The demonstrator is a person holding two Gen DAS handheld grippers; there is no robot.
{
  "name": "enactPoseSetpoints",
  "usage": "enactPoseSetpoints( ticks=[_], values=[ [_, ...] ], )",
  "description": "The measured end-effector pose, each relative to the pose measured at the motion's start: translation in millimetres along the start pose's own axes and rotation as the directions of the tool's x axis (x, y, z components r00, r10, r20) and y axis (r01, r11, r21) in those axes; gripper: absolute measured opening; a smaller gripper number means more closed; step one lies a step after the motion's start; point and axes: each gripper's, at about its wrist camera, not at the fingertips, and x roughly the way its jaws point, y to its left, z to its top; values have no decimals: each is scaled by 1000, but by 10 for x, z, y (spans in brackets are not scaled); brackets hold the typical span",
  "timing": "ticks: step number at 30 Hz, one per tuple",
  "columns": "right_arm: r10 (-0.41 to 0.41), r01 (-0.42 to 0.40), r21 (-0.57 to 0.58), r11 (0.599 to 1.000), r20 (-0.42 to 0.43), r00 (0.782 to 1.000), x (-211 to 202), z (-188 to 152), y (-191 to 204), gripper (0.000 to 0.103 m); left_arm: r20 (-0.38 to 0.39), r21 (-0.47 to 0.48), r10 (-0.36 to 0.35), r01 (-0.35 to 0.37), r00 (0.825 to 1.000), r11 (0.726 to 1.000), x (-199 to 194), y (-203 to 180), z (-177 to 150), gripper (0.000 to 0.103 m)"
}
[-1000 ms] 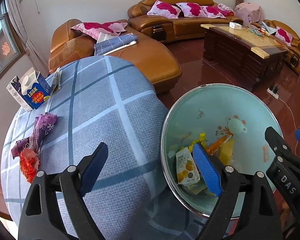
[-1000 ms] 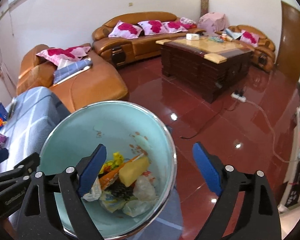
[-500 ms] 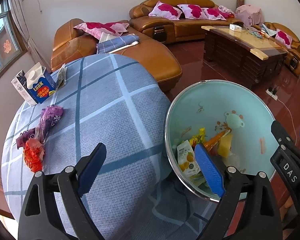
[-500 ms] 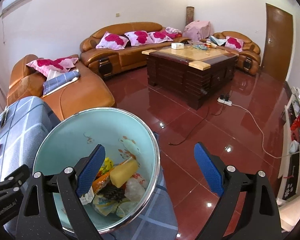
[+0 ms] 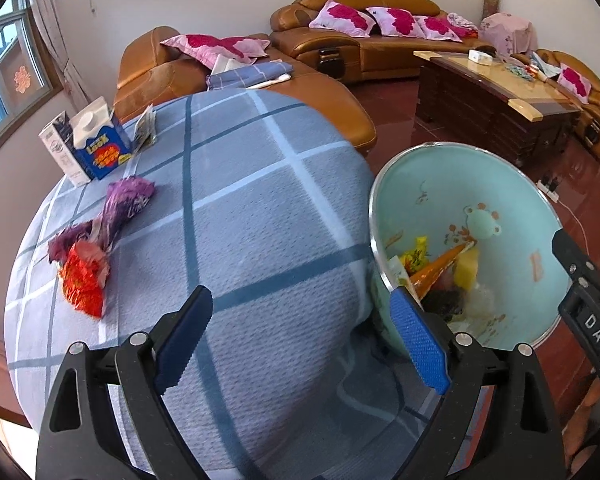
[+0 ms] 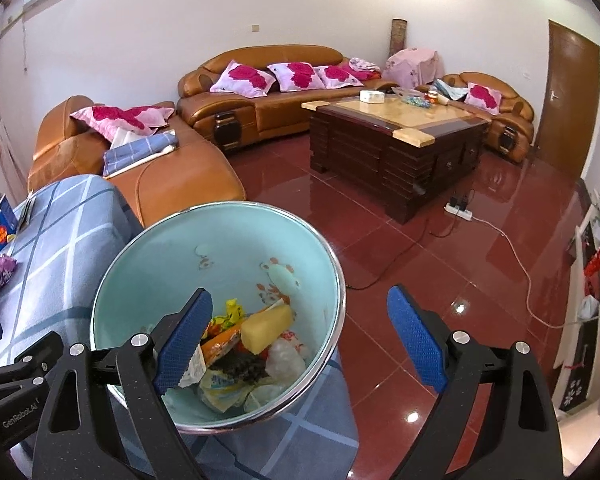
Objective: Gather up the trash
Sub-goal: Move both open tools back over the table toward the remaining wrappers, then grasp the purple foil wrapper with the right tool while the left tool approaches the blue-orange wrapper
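L gripper (image 5: 300,344): we hold it tilted downward, jaws wide apart, nothing btwn pads.
R gripper (image 6: 300,340): ours too, angled down, jaws spread wide, empty; sits just right of L.

Pale turquoise round bin with a shiny silver rim (image 6: 342,280), little orange-and-mint cartoon prints inside. Grey-blue cloth with a white and dark blue grid (image 5: 260,208) carries a crumpled purple wrapper (image 5: 126,204), a red-orange foil wrapper (image 5: 82,280), a blue-and-white carton (image 5: 96,148). Tan leather sofas with pink rose-print cushions (image 6: 260,80) on glossy dark red floor tiles (image 6: 440,260).
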Motion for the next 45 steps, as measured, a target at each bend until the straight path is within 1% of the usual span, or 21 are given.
enactPoseSetpoints(
  ticks=[5,10,13,19,24,26,29,31,33,36,39,42,45],
  values=[
    [13,-13,-9,1000,13,1000,-78,-20,96,88,6,-10,10,-10,1000,1000,-24,159,-53,88],
    [43,-42,-34,999,20,999,-132,-15,317,88,0,-35,26,-26,1000,999,-4,380,-87,88],
    [64,-64,-50,997,8,998,-129,-27,482,88,-1,-51,36,-36,999,998,11,509,-109,88],
    [103,-103,-112,988,-2,995,-141,-59,850,88,-31,-120,54,-58,998,991,78,894,-218,88],
    [155,-157,-168,973,-22,988,-149,-76,1199,88,-51,-178,110,-117,993,977,103,1312,-366,88],
    [180,-182,-194,964,-28,983,-151,-85,1368,85,-67,-210,130,-141,989,967,117,1506,-426,88],
    [226,-230,-225,947,-43,973,-167,-62,1623,79,-85,-251,163,-180,983,951,111,1805,-508,88],
    [248,-253,-237,938,-52,967,-162,-46,1777,76,-90,-269,199,-216,976,939,97,1965,-545,88],
    [280,-289,-247,925,-69,957,-150,-27,1968,73,-102,-293,240,-260,965,920,93,2176,-583,88],
    [321,-336,-262,905,-97,942,-123,-7,2228,67,-124,-339,264,-291,957,895,112,2435,-619,88],
    [371,-395,-262,881,-138,918,-73,24,2513,65,-134,-376,283,-313,950,872,101,2663,-635,88],
    [413,-452,-244,858,-196,889,38,106,2835,63,-143,-397,298,-330,944,856,90,2803,-645,88],
    [432,-483,-254,838,-231,872,115,162,3127,63,-153,-415,305,-341,940,844,89,2933,-665,88]
  ],
)
